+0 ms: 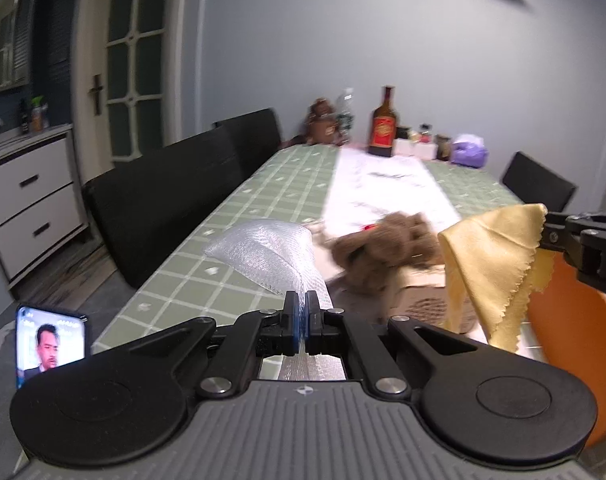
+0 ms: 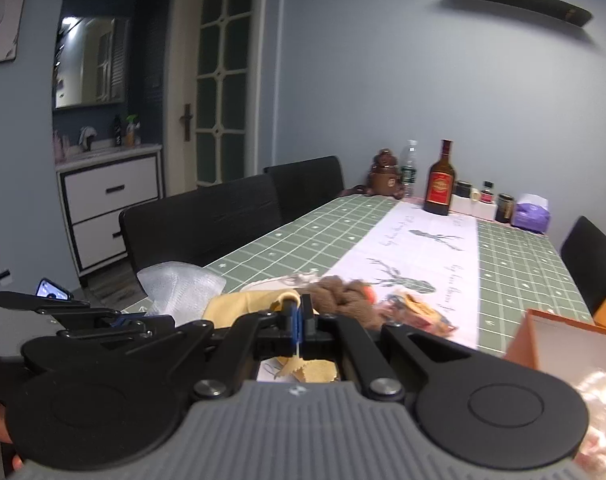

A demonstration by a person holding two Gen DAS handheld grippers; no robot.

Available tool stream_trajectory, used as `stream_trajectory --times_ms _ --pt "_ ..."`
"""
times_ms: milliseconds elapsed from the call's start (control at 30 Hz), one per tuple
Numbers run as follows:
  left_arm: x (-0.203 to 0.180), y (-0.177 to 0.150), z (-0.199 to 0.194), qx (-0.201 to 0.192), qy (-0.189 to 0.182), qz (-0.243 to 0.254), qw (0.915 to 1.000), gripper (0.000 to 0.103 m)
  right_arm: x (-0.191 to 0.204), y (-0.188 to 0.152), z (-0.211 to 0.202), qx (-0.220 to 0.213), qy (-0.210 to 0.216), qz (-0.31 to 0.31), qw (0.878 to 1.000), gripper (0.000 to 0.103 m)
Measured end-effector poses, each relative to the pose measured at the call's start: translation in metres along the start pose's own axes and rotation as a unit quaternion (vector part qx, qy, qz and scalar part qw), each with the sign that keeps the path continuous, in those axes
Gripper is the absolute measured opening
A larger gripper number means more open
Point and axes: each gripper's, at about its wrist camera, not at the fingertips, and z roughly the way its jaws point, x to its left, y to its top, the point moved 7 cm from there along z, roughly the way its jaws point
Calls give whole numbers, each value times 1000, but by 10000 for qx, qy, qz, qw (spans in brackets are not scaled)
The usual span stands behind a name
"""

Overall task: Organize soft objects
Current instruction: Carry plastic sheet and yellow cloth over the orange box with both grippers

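Observation:
My left gripper (image 1: 302,304) is shut on a sheet of clear bubble wrap (image 1: 271,254) that fans out over the green checked table (image 1: 231,216). My right gripper (image 2: 299,312) is shut on a yellow cloth (image 2: 239,306); the left wrist view shows that cloth (image 1: 499,272) hanging from the right gripper (image 1: 547,228) above the table. A brown plush toy (image 1: 387,250) lies on the table between both grippers; it also shows in the right wrist view (image 2: 343,292). The bubble wrap (image 2: 179,286) shows at left in the right wrist view.
An orange box (image 2: 563,344) stands open at the near right, pale stuff inside. Snack packets (image 2: 415,312) lie by the toy. A bottle (image 2: 439,184), jars and a purple tissue pack (image 2: 531,212) stand at the far end. Black chairs (image 1: 163,204) line the left side. A phone (image 1: 49,336) stands at near left.

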Motion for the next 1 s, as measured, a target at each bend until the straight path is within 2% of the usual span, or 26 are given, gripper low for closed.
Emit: stream_trajectory --times_ms 167,300,367,467,567,767,900,1000 --pt "-37 9 -14 -11 -693 99 9975 2 -34 2 -30 9 -159 306 9994 0" --pt "-73 19 -19 23 -1352 189 9906 2 -74 6 -56 36 -496 532 9973 0" --pt "-95 28 -22 13 -1696 297 9851 2 -97 7 -67 66 -710 621 9955 0" --pt "-134 36 -24 125 -2328 412 9716 2 -132 5 -83 133 -1102 778 9908 0" --pt "-173 44 -20 248 -2789 574 9583 2 -164 -2 -95 278 -1391 957 9853 0" --pt "-243 46 2 577 -3299 835 9385 2 -218 -25 -108 609 -1806 1174 9746 0" --pt "-273 50 22 571 -3148 1148 9405 2 -249 -29 -109 634 -1943 1357 9694 0" --pt "-287 53 40 660 -2966 1314 9436 2 -271 -25 -106 622 -2248 1247 9644 0"
